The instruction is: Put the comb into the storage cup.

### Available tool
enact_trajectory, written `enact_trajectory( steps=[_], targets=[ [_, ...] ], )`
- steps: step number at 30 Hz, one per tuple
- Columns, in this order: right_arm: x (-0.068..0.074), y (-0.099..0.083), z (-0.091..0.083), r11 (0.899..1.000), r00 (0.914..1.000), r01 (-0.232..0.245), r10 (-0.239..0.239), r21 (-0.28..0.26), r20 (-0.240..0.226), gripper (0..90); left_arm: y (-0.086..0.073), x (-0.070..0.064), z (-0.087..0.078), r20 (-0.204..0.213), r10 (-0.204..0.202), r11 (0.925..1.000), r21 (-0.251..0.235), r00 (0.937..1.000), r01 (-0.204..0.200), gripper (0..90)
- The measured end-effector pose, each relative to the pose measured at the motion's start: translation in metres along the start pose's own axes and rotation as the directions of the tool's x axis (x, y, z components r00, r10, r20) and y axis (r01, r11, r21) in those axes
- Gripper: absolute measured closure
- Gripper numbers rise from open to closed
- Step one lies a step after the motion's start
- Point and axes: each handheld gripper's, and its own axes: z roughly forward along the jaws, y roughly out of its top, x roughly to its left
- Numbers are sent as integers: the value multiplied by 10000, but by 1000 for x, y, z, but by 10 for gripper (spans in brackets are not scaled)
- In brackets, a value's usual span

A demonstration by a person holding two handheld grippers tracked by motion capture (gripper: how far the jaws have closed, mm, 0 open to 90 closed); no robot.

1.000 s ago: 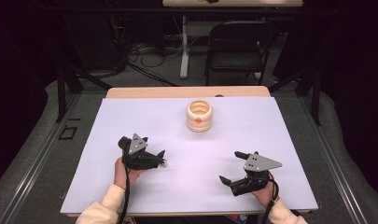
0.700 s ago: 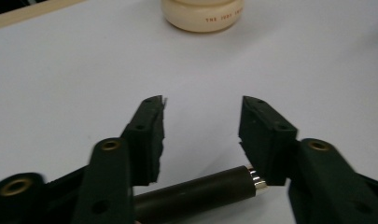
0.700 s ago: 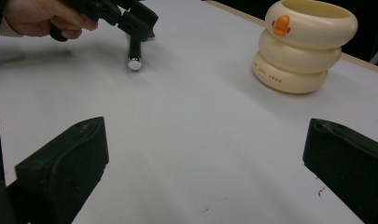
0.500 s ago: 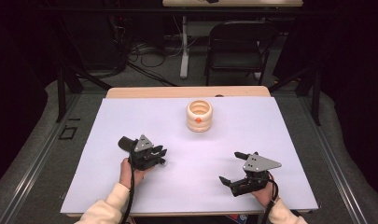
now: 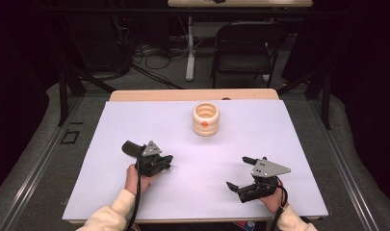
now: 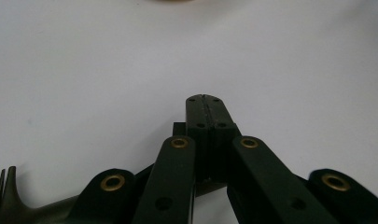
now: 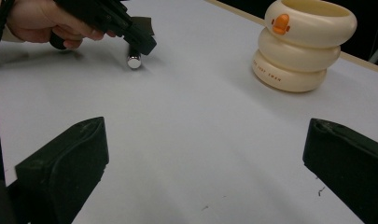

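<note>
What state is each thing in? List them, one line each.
Left tool: shut, holding nothing, tip low over the table.
Right tool: open wide, empty.
Cream ringed container: upright, open-topped, untouched.
Small metal cylinder: on the table beside the left tool's tip.
Table: white-covered.

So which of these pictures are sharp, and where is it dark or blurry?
High view: table evenly lit, room behind dark. Left gripper view: shut left gripper fairly sharp, white surface featureless. Right gripper view: cream ringed container crisp, near black jaws soft, small metal cylinder glints.
</note>
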Motion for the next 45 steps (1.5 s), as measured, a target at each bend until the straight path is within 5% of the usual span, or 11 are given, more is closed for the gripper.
enact_trajectory(
  steps=[26,45],
  targets=[
    [0,-1,-2,10000,10000,-1,1,6,50,0,-8,0,-18,348,-137,9961,875,9993,106,899],
    [0,-1,-3,10000,9999,-29,30,-25,100,0,-12,-3,-30,111,-269,9906,1347,9996,251,899]
  ],
)
